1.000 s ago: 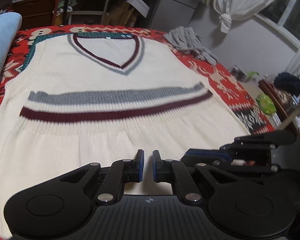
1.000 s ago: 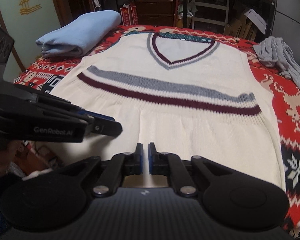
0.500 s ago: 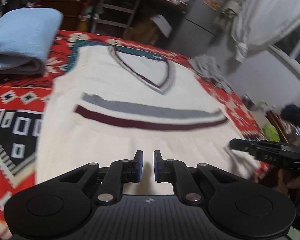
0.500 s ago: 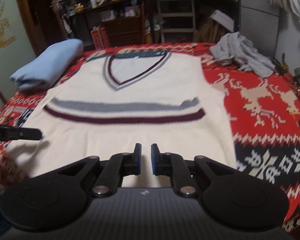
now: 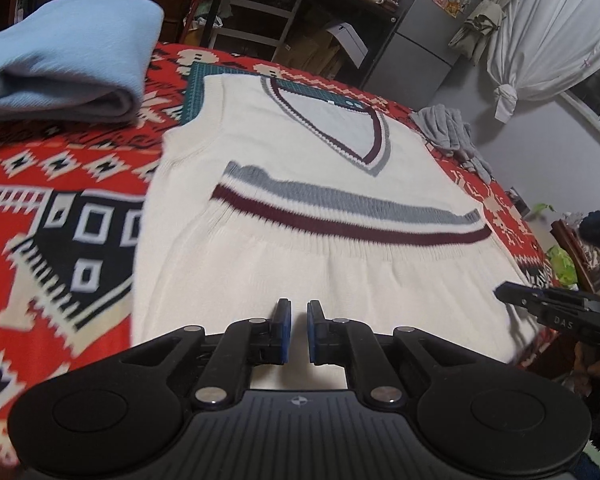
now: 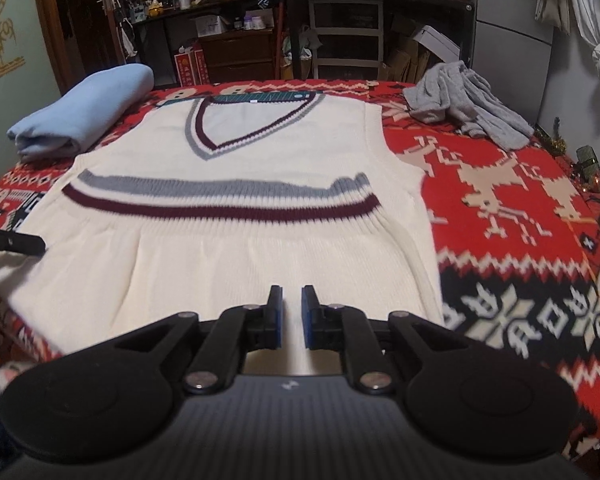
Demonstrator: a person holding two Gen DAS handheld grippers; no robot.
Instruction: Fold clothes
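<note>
A cream knit vest (image 5: 300,148) with grey and maroon stripes and a V-neck lies flat on a red patterned blanket (image 5: 60,216); it also shows in the right wrist view (image 6: 260,152). My left gripper (image 5: 296,312) hovers over the vest's hem near its left side, jaws almost closed with a narrow gap, holding nothing. My right gripper (image 6: 288,300) hovers over the hem near its right side, jaws likewise nearly closed and empty. The right gripper's tip shows in the left wrist view (image 5: 540,304), and the left gripper's tip shows in the right wrist view (image 6: 16,242).
A folded light blue garment (image 6: 88,116) lies at the blanket's back left. A crumpled grey garment (image 6: 464,104) lies at the back right. Shelves, drawers and a fridge (image 5: 428,32) stand behind the bed. A white curtain (image 5: 540,40) hangs at right.
Both grippers have drawn apart along the hem, the left one toward the vest's left side and the right one toward its right side. The vest has not moved.
</note>
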